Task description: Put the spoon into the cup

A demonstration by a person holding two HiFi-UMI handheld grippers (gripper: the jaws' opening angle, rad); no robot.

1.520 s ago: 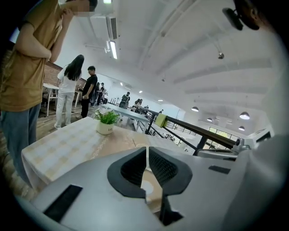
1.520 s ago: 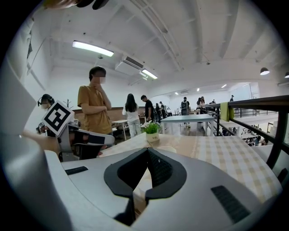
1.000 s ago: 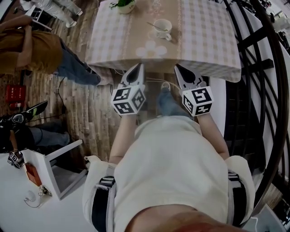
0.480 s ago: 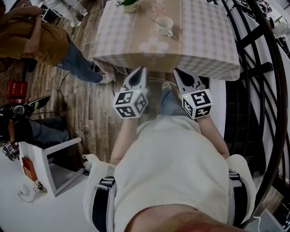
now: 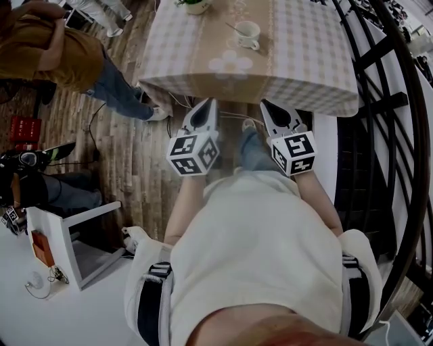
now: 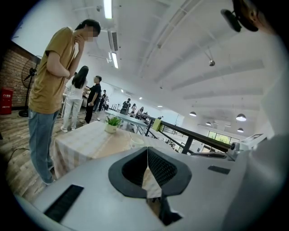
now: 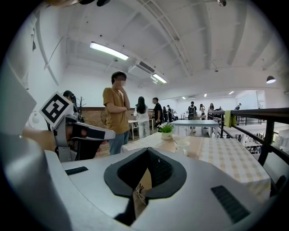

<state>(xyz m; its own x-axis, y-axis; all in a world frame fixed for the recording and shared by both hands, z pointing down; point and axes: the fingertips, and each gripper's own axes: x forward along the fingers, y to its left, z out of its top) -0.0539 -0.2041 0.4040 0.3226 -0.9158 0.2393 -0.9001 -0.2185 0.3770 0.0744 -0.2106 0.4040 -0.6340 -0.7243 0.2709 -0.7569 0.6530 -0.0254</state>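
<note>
spoon (image 5: pixel 233 28) looks to be resting in the cup (image 5: pixel 247 34), handle out over the rim toward the plant pot (image 5: pixel 193 5). cup sits on the centre strip of the table (image 5: pixel 311 61), toward the far edge. vs a second ago: cup and table have slid slightly up the head view, and so has the bystander (image 5: pixel 47 51) in brown. both grippers hold the same spot in frame, just short of the near edge. left gripper (image 5: pixel 208 103) and right gripper (image 5: pixel 266 105): jaws fully together, nothing between them.
</note>
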